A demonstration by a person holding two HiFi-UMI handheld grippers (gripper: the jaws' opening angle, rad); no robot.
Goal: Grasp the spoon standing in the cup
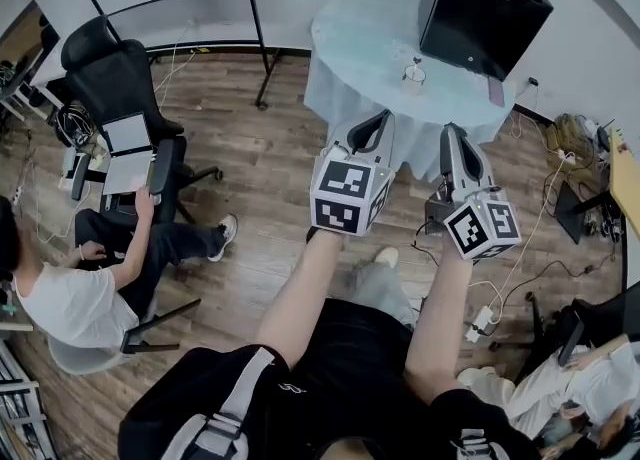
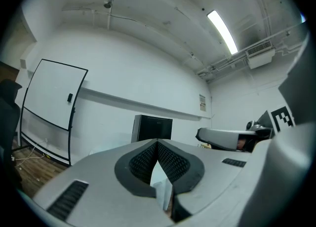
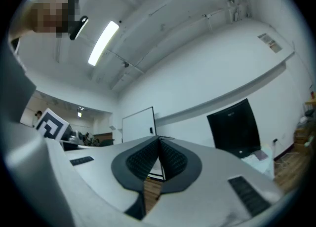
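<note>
A small clear cup (image 1: pixel 414 75) stands on the round table with the pale blue cloth (image 1: pixel 360 38), and a spoon (image 1: pixel 417 62) stands upright in it. Both grippers hang in the air short of the table's near edge, pointing towards it. My left gripper (image 1: pixel 379 119) (image 2: pixel 157 143) is shut, its ribbed pads meeting at the tip with nothing between them. My right gripper (image 1: pixel 450 132) (image 3: pixel 159 138) is also shut and empty, a little to the right of the cup's line. Neither gripper view shows the cup or the spoon.
A black box (image 1: pixel 481 6) (image 2: pixel 153 128) (image 3: pixel 233 127) sits on the table right behind the cup. A whiteboard stand (image 1: pixel 255 28) is at the left of the table. An office chair (image 1: pixel 115 83) and a seated person (image 1: pixel 70 288) are at the left. Cables and a power strip (image 1: pixel 480 320) lie on the floor at the right.
</note>
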